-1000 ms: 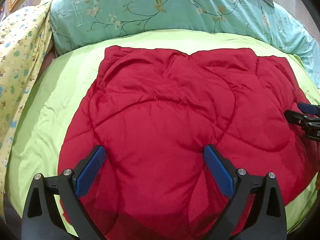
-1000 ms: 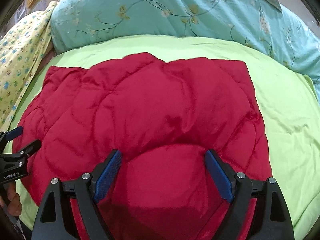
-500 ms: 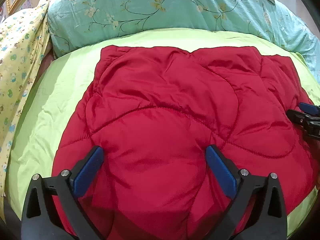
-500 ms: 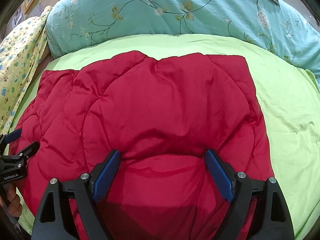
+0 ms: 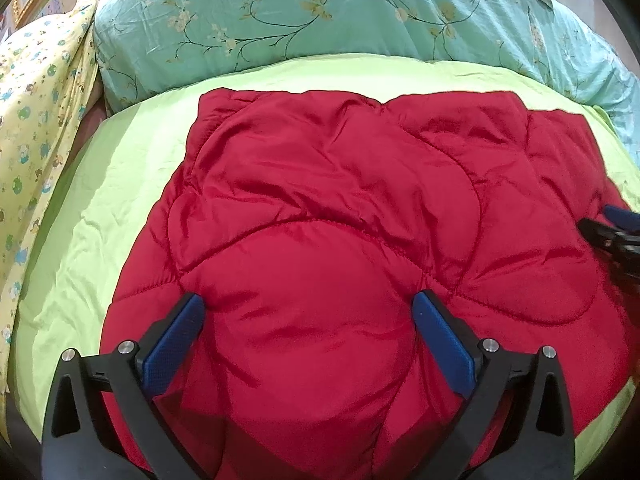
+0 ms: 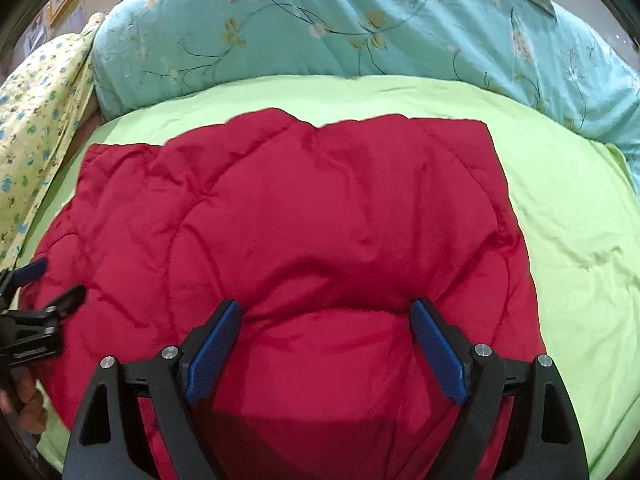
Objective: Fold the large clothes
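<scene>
A red quilted padded garment lies spread flat on a lime green bed sheet; it also shows in the right wrist view. My left gripper is open, fingers wide apart, low over the garment's near left part. My right gripper is open, low over the near right part. Neither holds cloth. The right gripper's tip shows at the right edge of the left wrist view. The left gripper shows at the left edge of the right wrist view. The garment's near edge is hidden below both grippers.
A teal floral duvet is bunched along the far side of the bed. A yellow patterned cloth hangs at the left. Bare green sheet lies right of the garment.
Both grippers have shifted slightly forward over the garment and stayed open. The garment has not moved.
</scene>
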`<state>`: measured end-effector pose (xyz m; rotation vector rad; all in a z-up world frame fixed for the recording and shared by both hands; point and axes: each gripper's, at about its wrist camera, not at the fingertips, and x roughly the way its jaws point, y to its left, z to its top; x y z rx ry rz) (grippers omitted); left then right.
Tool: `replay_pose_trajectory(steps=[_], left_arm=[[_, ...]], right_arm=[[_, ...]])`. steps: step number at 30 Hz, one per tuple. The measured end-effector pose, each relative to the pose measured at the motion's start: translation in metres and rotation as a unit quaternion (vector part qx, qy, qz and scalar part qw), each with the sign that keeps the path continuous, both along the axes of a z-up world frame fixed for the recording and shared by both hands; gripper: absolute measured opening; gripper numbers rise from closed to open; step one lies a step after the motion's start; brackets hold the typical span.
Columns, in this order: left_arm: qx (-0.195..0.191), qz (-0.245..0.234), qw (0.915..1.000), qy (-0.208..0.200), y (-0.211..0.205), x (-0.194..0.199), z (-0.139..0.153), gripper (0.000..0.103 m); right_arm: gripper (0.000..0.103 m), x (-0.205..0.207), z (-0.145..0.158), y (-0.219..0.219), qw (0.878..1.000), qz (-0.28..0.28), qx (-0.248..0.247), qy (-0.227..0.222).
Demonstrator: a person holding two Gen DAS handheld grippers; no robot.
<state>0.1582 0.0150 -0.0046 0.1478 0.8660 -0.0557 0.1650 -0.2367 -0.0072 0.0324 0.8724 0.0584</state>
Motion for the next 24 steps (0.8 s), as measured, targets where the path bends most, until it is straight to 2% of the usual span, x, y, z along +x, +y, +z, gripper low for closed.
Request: replay_pose_trajectory(steps=[6, 12, 19, 24], left_arm=[[-0.007, -0.004, 0.9999, -0.008, 0.000, -0.008, 0.013, 0.103], [0.001, -0.006, 1.0000, 0.005, -0.002, 0.004, -0.001, 0.103], [0.005, -0.010, 0.9999, 0.003, -0.001, 0.007, -0.005, 0.103], [0.008, -0.010, 0.9999, 0.002, -0.004, 0.007, -0.005, 0.103]], right_arm=[[0.087, 0.001, -0.006, 0.000, 1.000, -0.002, -0.002, -0.002], [0.087, 0.000, -0.005, 0.000, 1.000, -0.005, 0.000, -0.010], [0.087, -0.030, 0.021, 0.003, 0.999, 0.000, 0.006, -0.031], [0.087, -0.032, 0.010, 0.007, 1.000, 0.008, -0.017, -0.009]])
